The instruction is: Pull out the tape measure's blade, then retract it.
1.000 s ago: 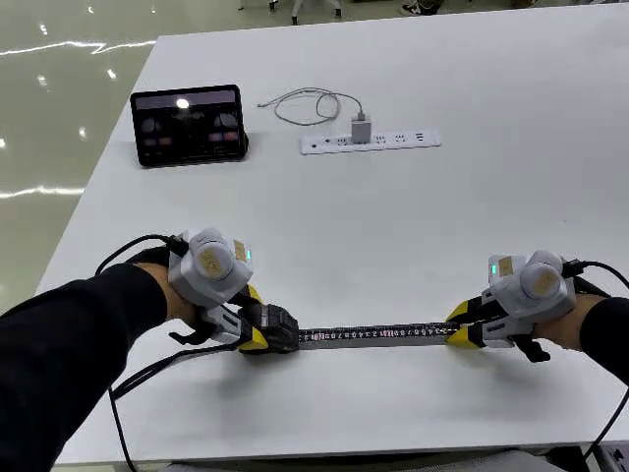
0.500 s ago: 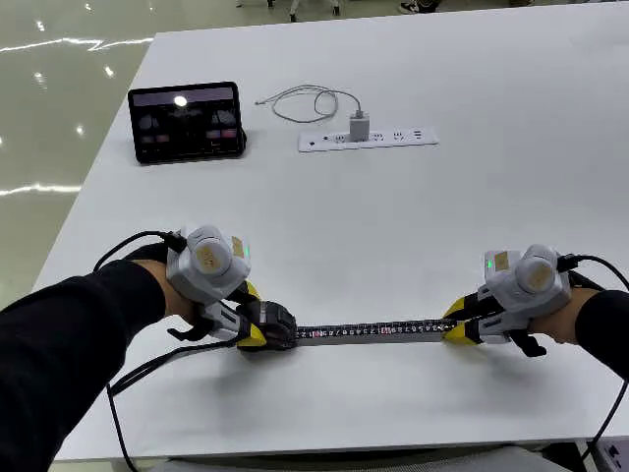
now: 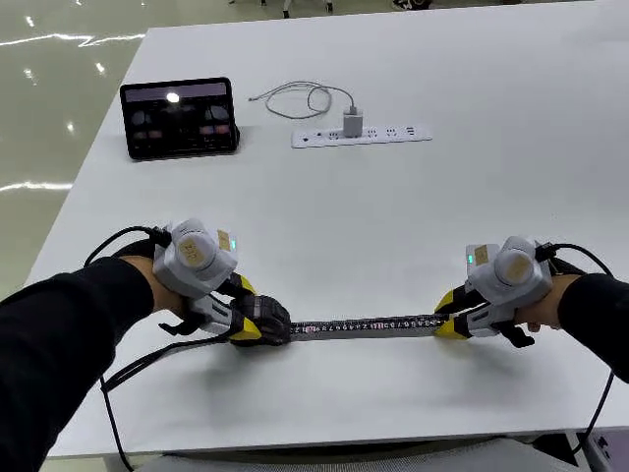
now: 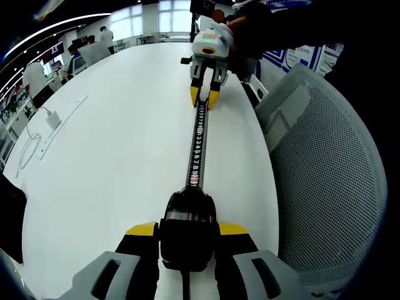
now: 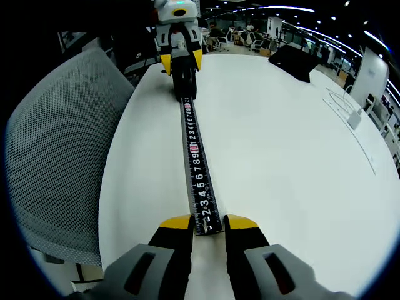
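Head view: looking down over the table (image 3: 413,226). Left gripper view: facing close over the tape measure (image 4: 187,228), along its blade (image 4: 196,147), right gripper (image 4: 204,101) at 12 o'clock. Right gripper view: facing back along the same blade.

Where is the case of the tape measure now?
Head view, lower left: the case sits on the table, clamped in the left gripper, blade extending rightward.

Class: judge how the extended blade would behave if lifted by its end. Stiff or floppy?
Probably fairly stiff: the blade lies straight between the case and the right claw. Being thin, it might buckle if lifted. Its smooth printed face looks slippery.
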